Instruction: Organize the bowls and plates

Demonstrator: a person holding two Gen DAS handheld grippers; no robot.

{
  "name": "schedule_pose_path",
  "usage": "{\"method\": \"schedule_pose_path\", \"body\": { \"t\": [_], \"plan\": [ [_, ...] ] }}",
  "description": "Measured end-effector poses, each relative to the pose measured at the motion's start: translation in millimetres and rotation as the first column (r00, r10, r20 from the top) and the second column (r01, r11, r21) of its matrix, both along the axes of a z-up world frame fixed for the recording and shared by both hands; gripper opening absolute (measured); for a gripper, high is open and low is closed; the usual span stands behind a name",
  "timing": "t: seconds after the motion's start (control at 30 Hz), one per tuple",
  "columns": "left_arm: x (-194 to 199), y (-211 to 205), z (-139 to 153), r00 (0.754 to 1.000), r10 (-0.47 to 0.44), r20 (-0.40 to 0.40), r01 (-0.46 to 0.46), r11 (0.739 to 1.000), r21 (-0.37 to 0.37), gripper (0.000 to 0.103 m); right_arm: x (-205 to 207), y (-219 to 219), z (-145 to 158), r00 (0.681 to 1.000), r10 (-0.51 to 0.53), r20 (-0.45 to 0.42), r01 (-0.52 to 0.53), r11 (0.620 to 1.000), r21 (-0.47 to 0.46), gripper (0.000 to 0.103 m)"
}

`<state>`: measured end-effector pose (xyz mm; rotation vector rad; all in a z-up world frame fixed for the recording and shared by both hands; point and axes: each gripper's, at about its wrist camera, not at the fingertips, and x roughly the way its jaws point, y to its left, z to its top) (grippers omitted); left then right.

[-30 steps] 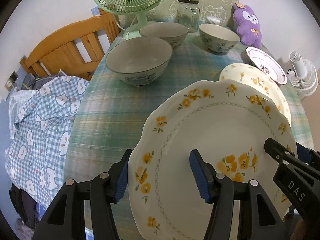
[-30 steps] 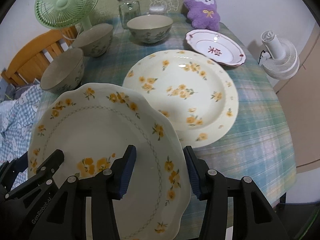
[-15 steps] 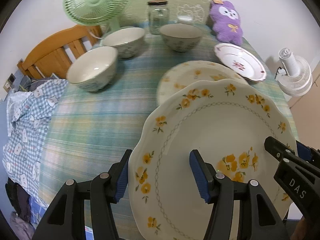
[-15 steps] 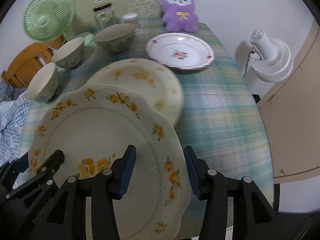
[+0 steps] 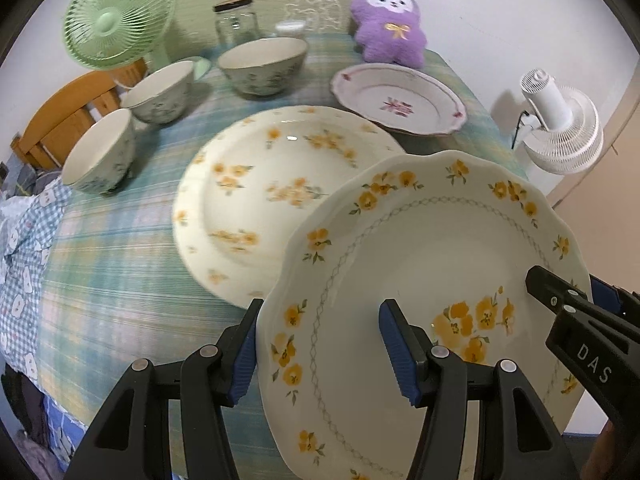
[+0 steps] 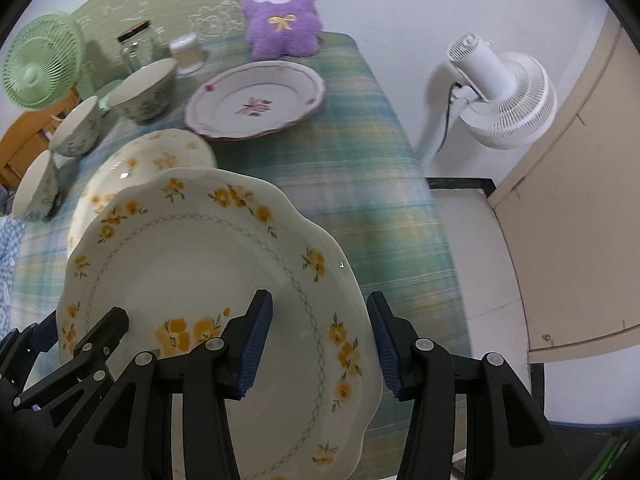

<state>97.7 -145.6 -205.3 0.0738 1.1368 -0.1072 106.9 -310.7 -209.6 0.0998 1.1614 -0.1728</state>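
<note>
- Both tools carry the scalloped plate (image 5: pixel 420 280) above the near edge of the surface (image 5: pixel 120 280); the left hand-held gripper (image 5: pixel 320 344) pinches its left rim, the right hand-held gripper (image 6: pixel 316 340) its right rim.
- It looks like mid-carry toward stacking.
- Next, I'd guess: centre it over the round floral plate (image 5: pixel 272 184), level it, lower, then release.
</note>
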Motion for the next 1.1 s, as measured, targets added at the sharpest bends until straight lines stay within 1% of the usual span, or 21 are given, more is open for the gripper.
{"method": "schedule_pose_path", "body": {
  "t": [0.33, 0.47, 0.83, 1.1],
  "plan": [
    [3.0, -46.1, -17.3, 0.997, -0.057, -0.046, 0.057, 0.998, 0.02, 0.059, -8.0, -42.4, -20.9, 0.998, -0.058, -0.04, 0.059, 0.998, 0.015, 0.053],
    [3.5, -56.9, -23.1, 0.995, -0.075, -0.059, 0.076, 0.997, 0.029, 0.059, -10.5, -53.7, -28.7, 0.995, -0.077, -0.056, 0.078, 0.997, 0.022, 0.053],
    [7.7, -65.2, -36.9, 0.995, -0.07, -0.078, 0.075, 0.995, 0.068, 0.059, -6.4, -59.7, -50.3, 0.993, -0.079, -0.092, 0.084, 0.995, 0.056, 0.053],
    [12.4, -65.9, -39.1, 0.995, -0.062, -0.075, 0.067, 0.996, 0.059, 0.059, -5.8, -58.4, -50.7, 0.993, -0.079, -0.089, 0.083, 0.995, 0.046, 0.053]
  ]
}}
